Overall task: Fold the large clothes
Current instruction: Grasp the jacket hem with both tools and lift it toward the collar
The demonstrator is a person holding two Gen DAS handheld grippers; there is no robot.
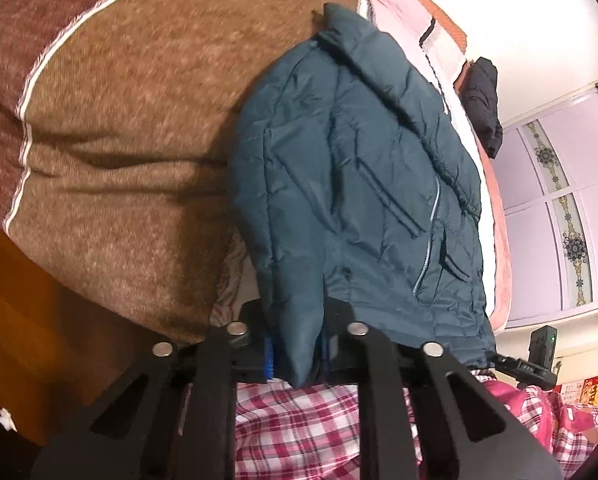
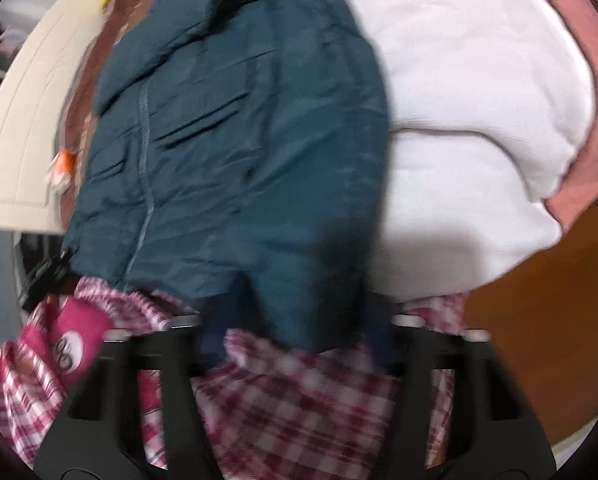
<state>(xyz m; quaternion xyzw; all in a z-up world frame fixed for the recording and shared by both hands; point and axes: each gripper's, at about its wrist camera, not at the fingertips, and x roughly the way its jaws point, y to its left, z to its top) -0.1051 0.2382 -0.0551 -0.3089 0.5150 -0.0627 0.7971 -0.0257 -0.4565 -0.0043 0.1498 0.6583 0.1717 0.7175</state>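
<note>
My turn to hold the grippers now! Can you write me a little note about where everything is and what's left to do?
Left gripper: shut on the teal puffer jacket's bottom hem.
Right gripper: shut on the same hem, further along; that view is blurry.
The jacket lies zipped, front up, across the brown blanket and white bedding.
Done: jacket spread out and gripped.
Left: no fold shows yet, so all the folding.

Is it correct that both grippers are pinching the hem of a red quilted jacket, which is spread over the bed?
Not quite: the jacket is dark teal, not red, as the left wrist view shows plainly. The rest holds: the left gripper and the right gripper are each shut on its lower edge, and it lies stretched over the bed. Only the plaid cloth below is reddish.
</note>
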